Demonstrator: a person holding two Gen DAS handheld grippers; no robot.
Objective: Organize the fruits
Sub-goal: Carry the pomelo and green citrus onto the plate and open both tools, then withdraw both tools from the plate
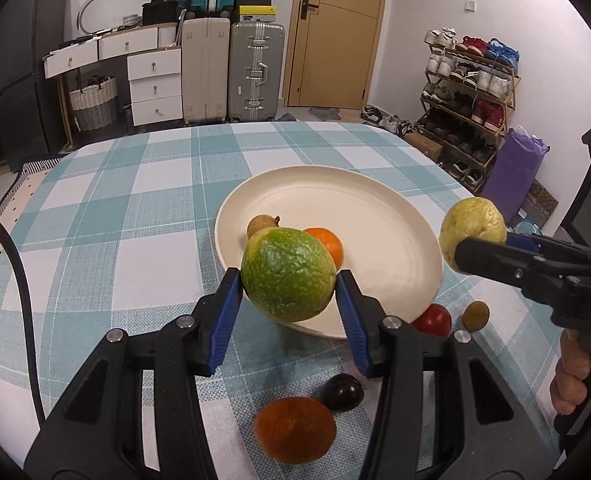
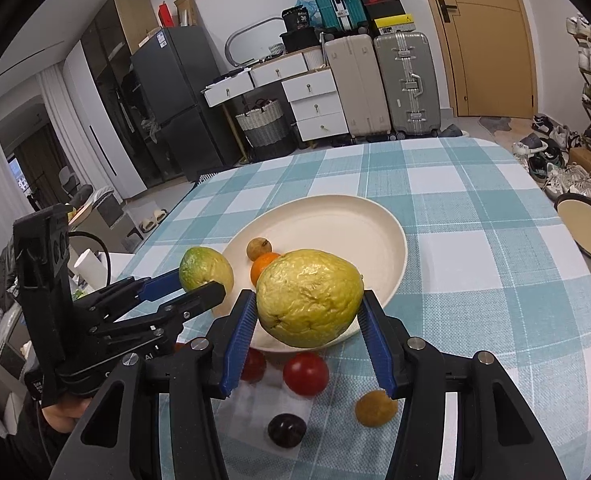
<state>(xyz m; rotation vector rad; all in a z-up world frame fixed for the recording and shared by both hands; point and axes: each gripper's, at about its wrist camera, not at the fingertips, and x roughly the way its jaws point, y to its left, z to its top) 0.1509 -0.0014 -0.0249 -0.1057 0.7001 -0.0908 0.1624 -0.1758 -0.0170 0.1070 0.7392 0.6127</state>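
My left gripper [image 1: 289, 280] is shut on a green mottled fruit [image 1: 287, 274] and holds it above the near rim of the cream plate [image 1: 375, 216]. My right gripper [image 2: 307, 304] is shut on a yellow wrinkled fruit [image 2: 309, 298] above the plate's [image 2: 335, 220] near edge. On the plate lie a small orange [image 2: 264, 266] and a small brown fruit [image 2: 258, 248]. On the cloth near me lie a red tomato [image 2: 306, 373], a dark plum [image 2: 286, 430], a yellow-brown fruit [image 2: 375, 409] and an orange fruit [image 1: 294, 429].
The table has a teal and white checked cloth [image 1: 135, 208]. Its right edge [image 1: 447, 168] drops to a shoe rack [image 1: 467, 100]. A round stool [image 2: 585, 230] stands beyond the right edge. Suitcases [image 1: 231, 68] and drawers [image 1: 155, 84] stand beyond the far edge.
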